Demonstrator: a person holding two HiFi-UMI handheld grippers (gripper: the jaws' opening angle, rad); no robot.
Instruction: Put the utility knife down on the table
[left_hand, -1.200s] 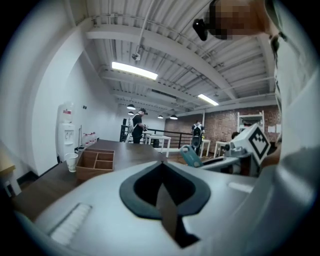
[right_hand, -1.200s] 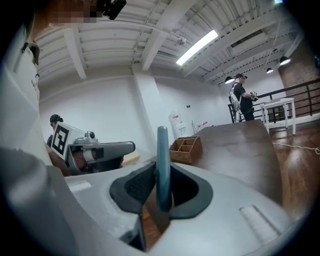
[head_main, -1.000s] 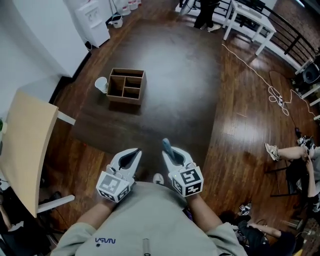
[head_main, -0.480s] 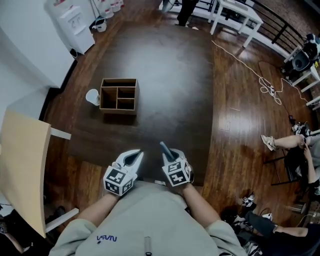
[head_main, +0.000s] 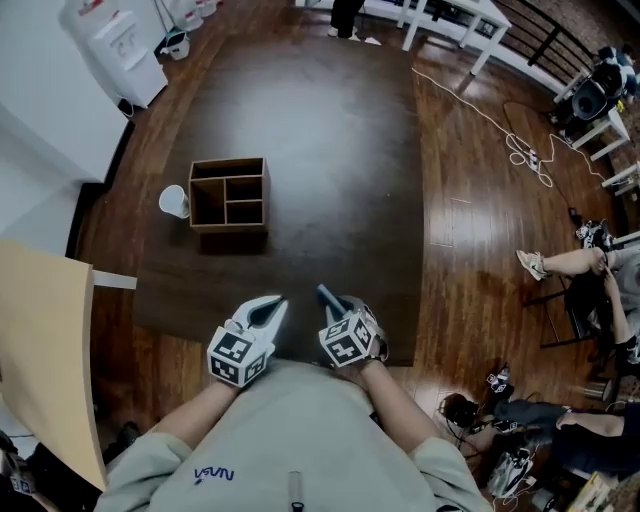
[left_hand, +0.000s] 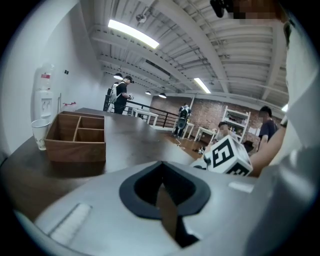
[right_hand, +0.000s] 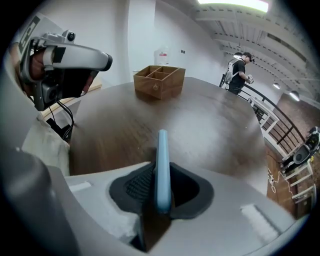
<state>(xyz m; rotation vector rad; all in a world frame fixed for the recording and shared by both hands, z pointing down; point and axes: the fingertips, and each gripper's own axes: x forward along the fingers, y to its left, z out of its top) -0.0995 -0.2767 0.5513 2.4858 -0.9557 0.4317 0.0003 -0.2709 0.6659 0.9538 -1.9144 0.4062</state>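
Two grippers at the table's (head_main: 330, 150) near edge: left gripper (head_main: 272, 303) pinched shut on nothing, right gripper (head_main: 342, 305) clamped across the flat sides of the pale-blue utility knife (right_hand: 162, 150), tip pointing far; judged light, rigid, slick, so mid-body grip suits

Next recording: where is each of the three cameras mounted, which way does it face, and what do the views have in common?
Head view: on the person's head, looking steeply down at the table; shows chest, forearms, left gripper, right gripper.
Left gripper view: on the left gripper, looking across the table past its shut jaws; the right gripper shows at its right.
Right gripper view: on the right gripper, looking down-table over the utility knife between its jaws.
Shared: all three show the wooden box.
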